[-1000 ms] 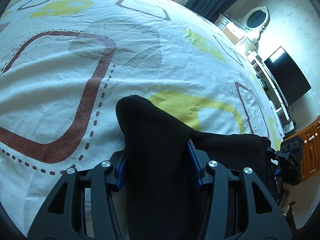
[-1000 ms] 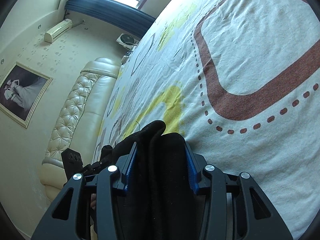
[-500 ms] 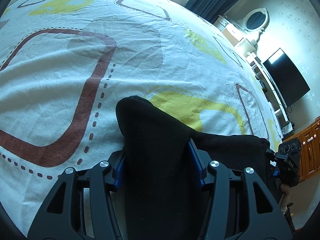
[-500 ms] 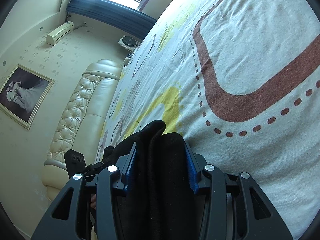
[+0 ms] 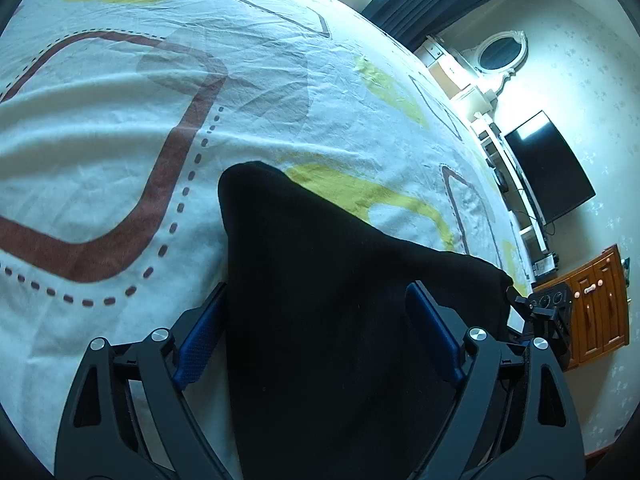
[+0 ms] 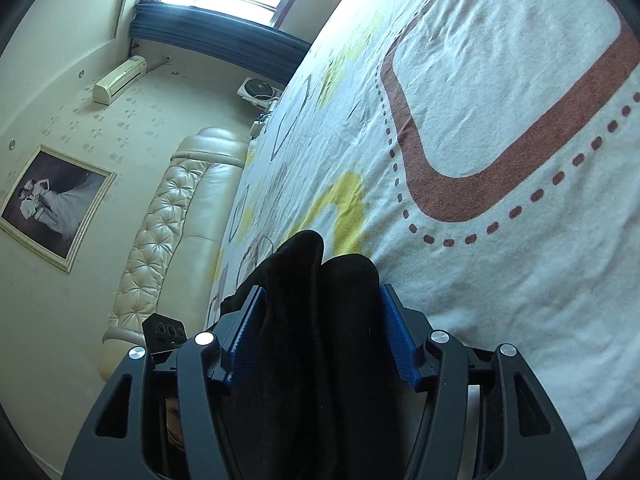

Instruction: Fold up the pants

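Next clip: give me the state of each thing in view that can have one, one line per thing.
Left gripper: shut on the black fabric pants.
Right gripper: shut on the pants.
Black fabric pants: bunched, held at both ends between blue fingers.
Patterned white bedsheet: spread out, wrinkled.
Wall television: screen dark.
Dark blue curtain: drawn aside from the lit window.

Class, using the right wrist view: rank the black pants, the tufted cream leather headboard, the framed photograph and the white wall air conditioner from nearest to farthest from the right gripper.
1. Black pants: clamped in the right gripper.
2. Tufted cream leather headboard: left, at the bed's edge.
3. Framed photograph: far left on the wall, behind the headboard.
4. White wall air conditioner: upper left, near the window.
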The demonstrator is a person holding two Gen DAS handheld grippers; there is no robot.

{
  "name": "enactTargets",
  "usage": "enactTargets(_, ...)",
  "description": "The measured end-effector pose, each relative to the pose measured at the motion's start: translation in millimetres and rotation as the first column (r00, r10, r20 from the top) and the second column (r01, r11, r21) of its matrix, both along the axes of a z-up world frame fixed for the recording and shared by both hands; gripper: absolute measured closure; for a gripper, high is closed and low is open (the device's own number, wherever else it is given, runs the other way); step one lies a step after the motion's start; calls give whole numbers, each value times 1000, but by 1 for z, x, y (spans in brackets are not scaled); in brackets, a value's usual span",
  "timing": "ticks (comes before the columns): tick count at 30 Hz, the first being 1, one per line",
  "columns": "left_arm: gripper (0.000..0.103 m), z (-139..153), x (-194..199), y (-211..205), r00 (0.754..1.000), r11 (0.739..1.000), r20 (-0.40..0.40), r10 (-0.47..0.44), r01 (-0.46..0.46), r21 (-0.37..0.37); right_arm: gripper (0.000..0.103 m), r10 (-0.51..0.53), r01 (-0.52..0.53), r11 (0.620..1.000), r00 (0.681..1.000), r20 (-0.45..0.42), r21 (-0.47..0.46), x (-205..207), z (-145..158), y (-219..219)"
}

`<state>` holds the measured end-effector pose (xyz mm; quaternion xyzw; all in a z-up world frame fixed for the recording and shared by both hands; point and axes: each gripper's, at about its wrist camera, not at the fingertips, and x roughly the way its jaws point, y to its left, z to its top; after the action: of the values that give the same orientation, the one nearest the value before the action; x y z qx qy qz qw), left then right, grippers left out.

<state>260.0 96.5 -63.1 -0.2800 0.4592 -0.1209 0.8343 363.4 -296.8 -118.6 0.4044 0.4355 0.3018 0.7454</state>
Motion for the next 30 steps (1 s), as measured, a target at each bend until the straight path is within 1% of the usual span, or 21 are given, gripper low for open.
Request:
enactTargets(2, 16, 0, -23, 6, 1000, 999, 2, 11, -11, -42, 38, -16, 16, 1000, 1000, -18, 4, -11, 3, -12)
enactTargets(6, 15, -7, -74, 14, 999, 993, -28, 35, -38, -108, 36, -13, 15, 999, 997, -78, 31, -37, -1, -32)
enactTargets(9, 15, -15, -107, 17, 997, 981, -51, 62, -71, -179, 36, 17, -16, 1000, 995, -97, 15, -57, -3, -32)
enactTargets(12, 15, -18, -126, 13, 995, 971, -58, 82, -93, -221, 33, 49, -48, 999, 994, -98, 8, -73, -4, -23)
enactTargets(14, 15, -19, -128, 5, 996, 972, -56, 75, -85, -219, 28, 64, -65, 998, 994, -90, -8, -78, -2, -14)
enactTargets(17, 12, -19, -123, -9, 997, 972, -54, 54, -65, -224, 22, 67, -71, 996, 996, -66, -60, -81, 2, -1)
enactTargets(20, 11, -22, -117, -21, 995, 969, -67, 78, -91, -230, 22, 69, -76, 988, 996, -55, -137, -81, 2, 9)
enactTargets(24, 11, -23, -119, -30, 994, 977, -46, 97, -104, -188, 20, 66, -72, 982, 997, -40, -177, -83, 4, 13)
enactTargets(25, 11, -22, -120, -33, 994, 979, -42, 97, -103, -174, 21, 64, -71, 982, 997, -43, -175, -84, 3, 12)
enactTargets(26, 15, -21, -122, -34, 995, 983, -39, 93, -98, -157, 26, 56, -64, 982, 997, -48, -178, -85, 3, 12)
enactTargets(27, 21, -20, -123, -35, 994, 987, -44, 100, -105, -125, 32, 45, -55, 980, 997, -58, -191, -86, 2, 12)
enactTargets(28, 31, -20, -125, -34, 993, 988, -52, 110, -115, -104, 45, 40, -54, 976, 997, -67, -209, -87, 0, 12)
enactTargets(29, 37, -21, -126, -32, 991, 986, -54, 120, -125, -108, 49, 42, -55, 975, 997, -64, -215, -88, 0, 12)
enactTargets(30, 41, -22, -126, -30, 991, 985, -53, 126, -132, -114, 51, 44, -54, 975, 998, -51, -217, -90, 1, 12)
